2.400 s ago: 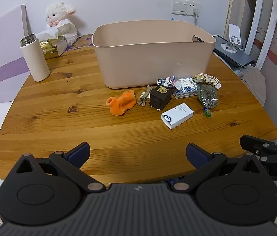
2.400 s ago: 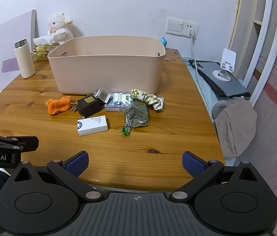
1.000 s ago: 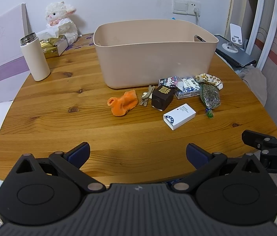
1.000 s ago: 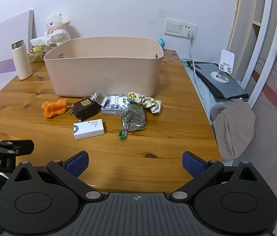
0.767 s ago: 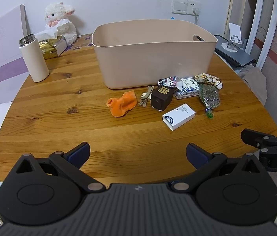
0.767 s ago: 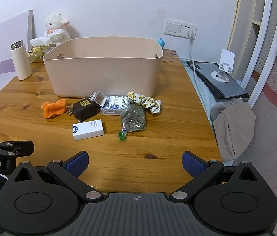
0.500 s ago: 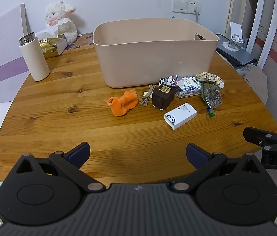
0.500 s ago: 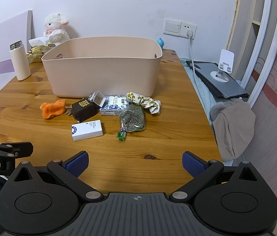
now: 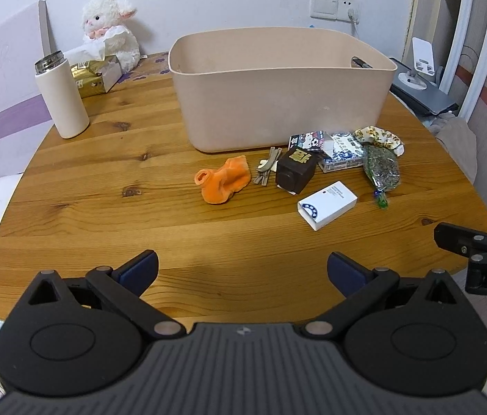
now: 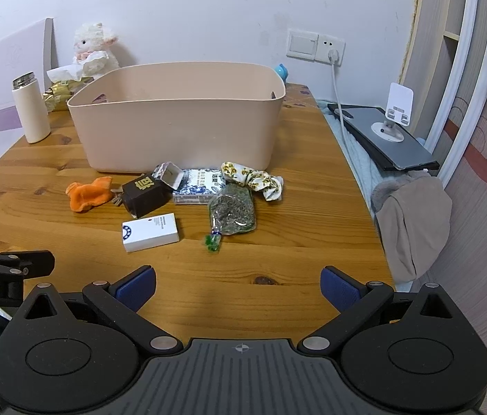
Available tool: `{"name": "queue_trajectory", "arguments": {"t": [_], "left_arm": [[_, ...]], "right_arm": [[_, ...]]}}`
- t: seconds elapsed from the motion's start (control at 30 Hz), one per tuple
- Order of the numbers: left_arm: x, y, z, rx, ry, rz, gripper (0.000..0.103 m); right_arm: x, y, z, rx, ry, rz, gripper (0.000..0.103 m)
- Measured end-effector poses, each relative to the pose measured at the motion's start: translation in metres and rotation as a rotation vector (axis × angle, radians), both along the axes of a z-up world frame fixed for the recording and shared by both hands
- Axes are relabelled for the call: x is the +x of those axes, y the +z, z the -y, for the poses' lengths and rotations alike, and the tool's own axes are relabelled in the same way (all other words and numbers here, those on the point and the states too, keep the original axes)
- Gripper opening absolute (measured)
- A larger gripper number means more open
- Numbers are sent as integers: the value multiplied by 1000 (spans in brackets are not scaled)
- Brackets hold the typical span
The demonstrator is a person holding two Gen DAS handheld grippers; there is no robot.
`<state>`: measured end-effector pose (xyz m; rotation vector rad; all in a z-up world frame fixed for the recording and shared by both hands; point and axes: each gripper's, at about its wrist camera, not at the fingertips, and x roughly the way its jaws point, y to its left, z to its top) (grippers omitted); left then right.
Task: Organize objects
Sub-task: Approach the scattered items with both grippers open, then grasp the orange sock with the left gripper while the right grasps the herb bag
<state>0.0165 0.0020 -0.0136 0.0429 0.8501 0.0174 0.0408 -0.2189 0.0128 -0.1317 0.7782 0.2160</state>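
Readable writing: "obot.AI" on the side of your left gripper as seen from the right wrist view, "DA" on your right gripper in the left wrist view. The dark brown box has a gold character on top; the blue-white packet has print too small to read. The white box shows a blue round logo.

Both grippers are spread wide, nothing between the fingers, hovering over the near edge of the worktop. The clutter lies ahead of both: orange sock ahead and slightly left of your left gripper's centre, white box ahead-right of it. From your right gripper, the clear bag of dried herbs sits straight ahead, floral scrunchie beyond it. The beige bin stands just behind the pile.

Wooden worktop, white wall behind, white bottle and plush lamb far left.
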Motion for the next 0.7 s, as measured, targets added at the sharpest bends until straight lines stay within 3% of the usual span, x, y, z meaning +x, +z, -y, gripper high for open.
{"name": "queue_trajectory", "arguments": {"t": [0.7], "left_arm": [[53, -33, -27, -10, 51, -35, 103]], "right_arm": [[50, -28, -1, 10, -48, -17, 101]]}}
